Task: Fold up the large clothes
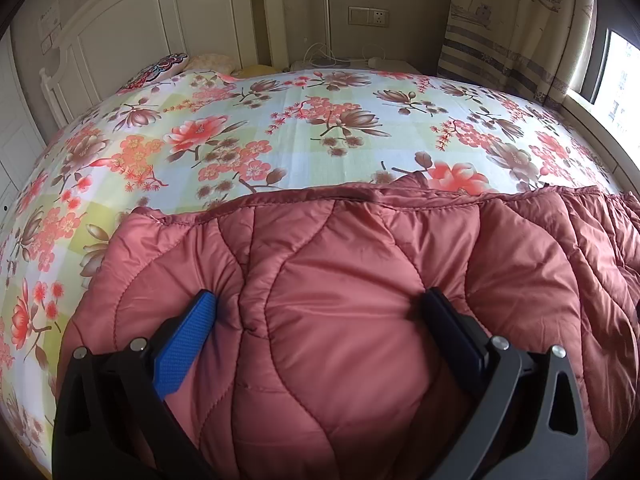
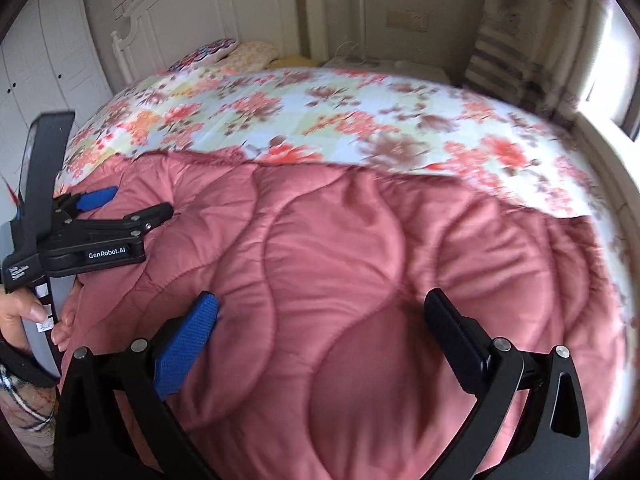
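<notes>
Two grippers, both wide open, holding nothing. Left gripper (image 1: 320,304) and right gripper (image 2: 322,306) hover over pink quilted coat (image 1: 360,280), spread along near edge of bed (image 1: 280,128), long axis crosswise. Left nearer coat's left end.

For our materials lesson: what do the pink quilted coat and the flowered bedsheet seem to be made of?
Pink quilted coat: probably a smooth synthetic shell over padding, given its slight sheen and puffy stitched panels.
Flowered bedsheet: seemingly a matte woven cotton-like cloth, lying flat without shine.

Floral sheet (image 1: 280,128) beyond the quilted coat (image 1: 340,280) lies open; pillows (image 1: 168,66) crowd the headboard (image 1: 160,12).
</notes>
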A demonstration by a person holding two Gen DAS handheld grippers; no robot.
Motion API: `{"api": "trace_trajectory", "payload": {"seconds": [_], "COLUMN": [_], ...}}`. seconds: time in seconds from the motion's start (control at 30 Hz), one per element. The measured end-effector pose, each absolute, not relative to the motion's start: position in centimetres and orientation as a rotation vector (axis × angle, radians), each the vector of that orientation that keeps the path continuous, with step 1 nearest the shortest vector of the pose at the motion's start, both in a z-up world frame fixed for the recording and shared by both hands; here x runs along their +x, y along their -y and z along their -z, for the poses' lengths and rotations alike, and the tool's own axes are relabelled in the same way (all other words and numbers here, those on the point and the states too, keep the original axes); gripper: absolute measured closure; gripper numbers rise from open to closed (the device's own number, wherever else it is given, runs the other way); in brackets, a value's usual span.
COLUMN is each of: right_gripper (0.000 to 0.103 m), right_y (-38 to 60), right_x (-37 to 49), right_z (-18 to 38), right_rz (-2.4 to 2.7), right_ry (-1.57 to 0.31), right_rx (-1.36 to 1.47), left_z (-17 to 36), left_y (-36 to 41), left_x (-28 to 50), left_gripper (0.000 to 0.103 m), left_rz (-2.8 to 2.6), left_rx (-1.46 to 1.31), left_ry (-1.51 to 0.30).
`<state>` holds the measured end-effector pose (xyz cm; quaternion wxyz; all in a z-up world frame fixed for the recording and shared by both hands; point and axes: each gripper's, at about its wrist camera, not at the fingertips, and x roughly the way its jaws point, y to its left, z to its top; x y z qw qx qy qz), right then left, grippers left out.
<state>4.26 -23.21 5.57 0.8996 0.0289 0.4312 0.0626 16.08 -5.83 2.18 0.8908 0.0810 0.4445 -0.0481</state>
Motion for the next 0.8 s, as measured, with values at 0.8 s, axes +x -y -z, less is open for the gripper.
{"api": "trace_trajectory", "payload": {"seconds": [0.8], "right_gripper": [0.004], "right_y": [24.5], "right_x": [0.2], "right_z": [-7.0], "right_rz": [-0.124], "right_ry": [-0.827], "right_rx": [0.035], "left_z": [-4.5], "left_y": [9.9], "left_x": [9.6], "left_gripper": [0.002], "left_rz": [0.157], "left_rx": [0.283], "left_ry": [-0.801]}}
